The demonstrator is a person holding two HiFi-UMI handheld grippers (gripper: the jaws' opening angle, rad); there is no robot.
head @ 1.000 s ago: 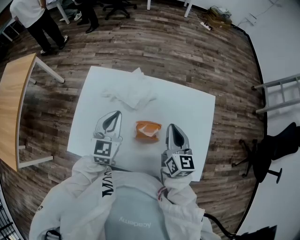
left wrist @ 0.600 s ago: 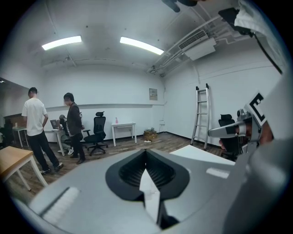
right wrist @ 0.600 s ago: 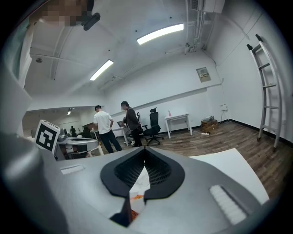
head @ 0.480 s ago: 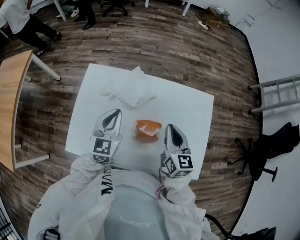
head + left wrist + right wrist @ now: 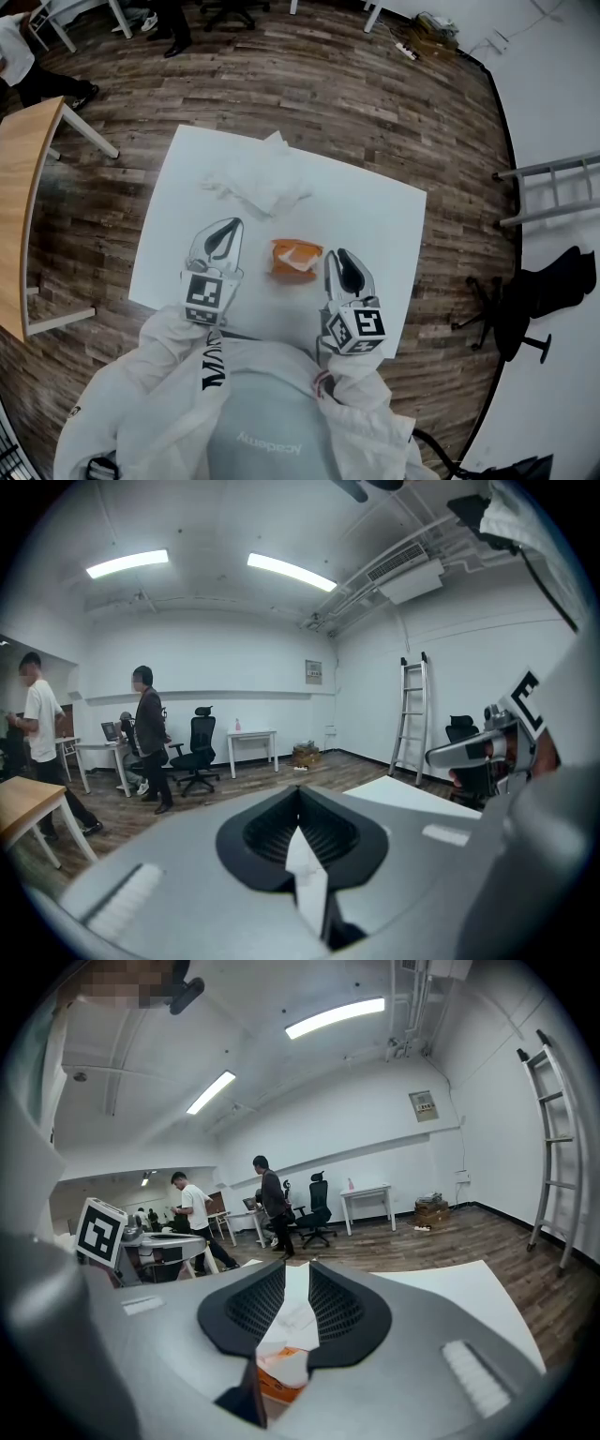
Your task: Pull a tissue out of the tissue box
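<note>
Left gripper over the white table, jaws pressed together, empty. Orange tissue box on the table between the grippers, crumpled tissues beyond it. Right gripper just beside the box, jaws just been opening, slightly spread, pinching nothing.

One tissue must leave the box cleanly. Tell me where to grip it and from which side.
Pinch the white tuft poking from the top of the orange box, coming from above: it is the only loose part, and the opening faces up.
</note>
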